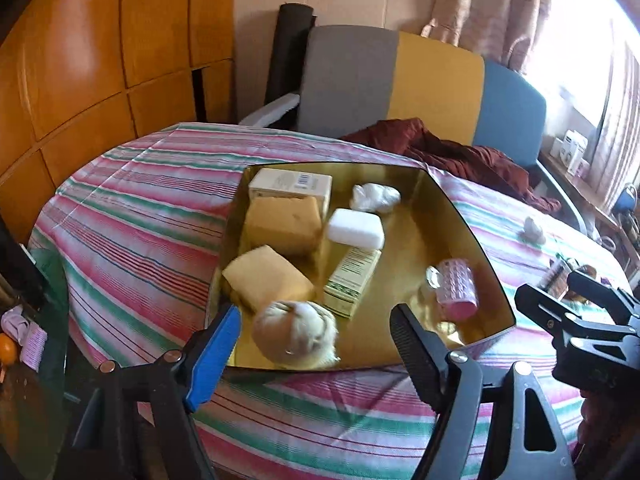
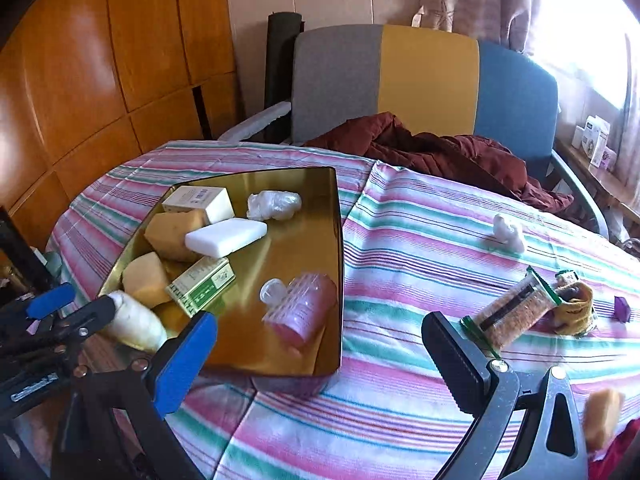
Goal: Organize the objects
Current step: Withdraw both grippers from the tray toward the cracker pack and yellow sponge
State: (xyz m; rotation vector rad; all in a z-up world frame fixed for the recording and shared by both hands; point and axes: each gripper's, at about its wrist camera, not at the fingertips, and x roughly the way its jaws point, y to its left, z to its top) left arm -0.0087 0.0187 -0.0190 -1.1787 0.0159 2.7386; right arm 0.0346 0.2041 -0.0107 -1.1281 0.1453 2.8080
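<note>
Right wrist view, gold tray [image 2: 328, 200] holding sponges, boxes, pink bottle [image 2: 304, 312], both grippers' jaws spread, empty.

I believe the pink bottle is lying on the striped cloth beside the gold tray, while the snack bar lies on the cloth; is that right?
Not quite: the pink bottle lies inside the gold tray, not beside it, as the right wrist view shows. The snack bar does lie on the striped cloth.

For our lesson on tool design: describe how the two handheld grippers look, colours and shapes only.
Both match: the left gripper and right gripper each pair one blue-padded finger with one black ribbed finger, on black angular frames with round metal rivets and cut-out slots. No cables visible.
</note>
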